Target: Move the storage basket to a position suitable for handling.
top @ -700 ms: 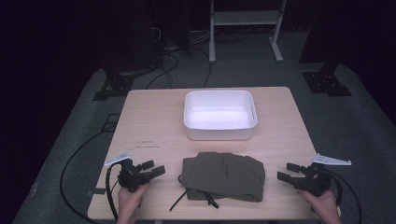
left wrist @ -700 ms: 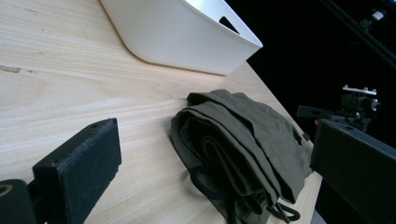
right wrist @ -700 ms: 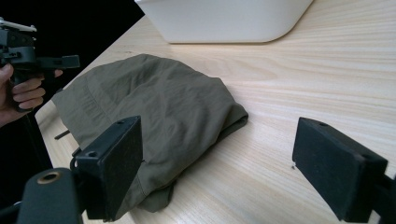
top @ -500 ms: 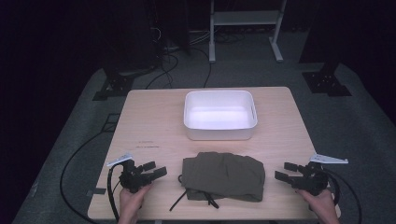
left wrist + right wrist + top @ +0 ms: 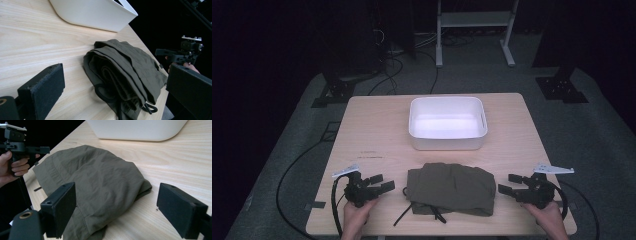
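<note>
A folded olive-green garment point(image 5: 452, 188) lies on the near part of the wooden table point(image 5: 372, 130), midway between the two grippers and touching neither. It looks like a pair of trousers or shorts, though the folds hide enough that the exact kind is hard to tell. A dark drawstring point(image 5: 401, 218) trails out from its near left corner toward the table's near edge; in the left gripper view the same cord point(image 5: 106, 96) loops out of the layered fold at the garment's near end.

The left gripper point(image 5: 382, 183) sits on the near left of the table, held from below by the person's left hand point(image 5: 355, 216), and points right toward the garment. Its jaws stand apart with nothing between them; in the left gripper view the garment point(image 5: 125, 72) lies ahead of the gap.

The right gripper point(image 5: 509, 183) sits at the near right, held by the right hand point(image 5: 551, 220), and points left at the garment's right edge. Its jaws are spread wide and hold nothing; in the right gripper view the cloth point(image 5: 100, 185) fills the space in front of them, just beyond the pads.

Farther off, past the garment, a white plastic tub point(image 5: 447, 141) stands at the middle of the table, well apart from both grippers.
</note>
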A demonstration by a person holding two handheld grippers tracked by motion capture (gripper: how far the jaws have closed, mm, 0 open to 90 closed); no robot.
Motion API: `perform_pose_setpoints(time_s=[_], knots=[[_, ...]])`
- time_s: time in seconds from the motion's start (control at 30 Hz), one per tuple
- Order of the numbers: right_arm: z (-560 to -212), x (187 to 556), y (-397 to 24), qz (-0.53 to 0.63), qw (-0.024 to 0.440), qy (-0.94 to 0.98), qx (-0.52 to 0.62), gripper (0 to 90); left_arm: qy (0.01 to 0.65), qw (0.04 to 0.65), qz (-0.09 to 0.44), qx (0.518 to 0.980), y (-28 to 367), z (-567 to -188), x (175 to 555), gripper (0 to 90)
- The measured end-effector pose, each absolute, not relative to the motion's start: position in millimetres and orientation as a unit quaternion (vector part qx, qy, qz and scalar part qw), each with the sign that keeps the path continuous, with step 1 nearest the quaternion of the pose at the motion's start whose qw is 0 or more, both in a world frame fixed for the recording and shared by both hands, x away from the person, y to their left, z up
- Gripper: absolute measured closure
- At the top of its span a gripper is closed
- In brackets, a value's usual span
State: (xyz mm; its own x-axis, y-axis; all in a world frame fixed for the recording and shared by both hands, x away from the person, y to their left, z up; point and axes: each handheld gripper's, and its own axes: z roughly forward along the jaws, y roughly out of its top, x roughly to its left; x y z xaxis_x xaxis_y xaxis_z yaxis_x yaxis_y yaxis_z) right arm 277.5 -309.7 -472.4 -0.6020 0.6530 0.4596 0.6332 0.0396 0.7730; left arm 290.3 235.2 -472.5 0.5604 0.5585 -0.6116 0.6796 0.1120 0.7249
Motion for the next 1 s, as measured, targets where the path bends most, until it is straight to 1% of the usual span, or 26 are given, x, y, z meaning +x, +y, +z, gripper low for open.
perform_pose_setpoints(time_s=[0.43, 0.7, 1.0], knots=[[-476, 281, -292, 0.516, -0.005, 0.734, 0.441, 15.2, 0.457, 0.568, -0.076, 0.680, 210, -476, 296, 0.9], [-480, 284, -280, 0.500, -0.015, 0.744, 0.443, 15.3, 0.456, 0.543, -0.088, 0.700, 189, -481, 301, 0.9], [-489, 288, -272, 0.475, -0.017, 0.749, 0.462, 15.5, 0.470, 0.512, -0.093, 0.714, 181, -489, 306, 0.9]])
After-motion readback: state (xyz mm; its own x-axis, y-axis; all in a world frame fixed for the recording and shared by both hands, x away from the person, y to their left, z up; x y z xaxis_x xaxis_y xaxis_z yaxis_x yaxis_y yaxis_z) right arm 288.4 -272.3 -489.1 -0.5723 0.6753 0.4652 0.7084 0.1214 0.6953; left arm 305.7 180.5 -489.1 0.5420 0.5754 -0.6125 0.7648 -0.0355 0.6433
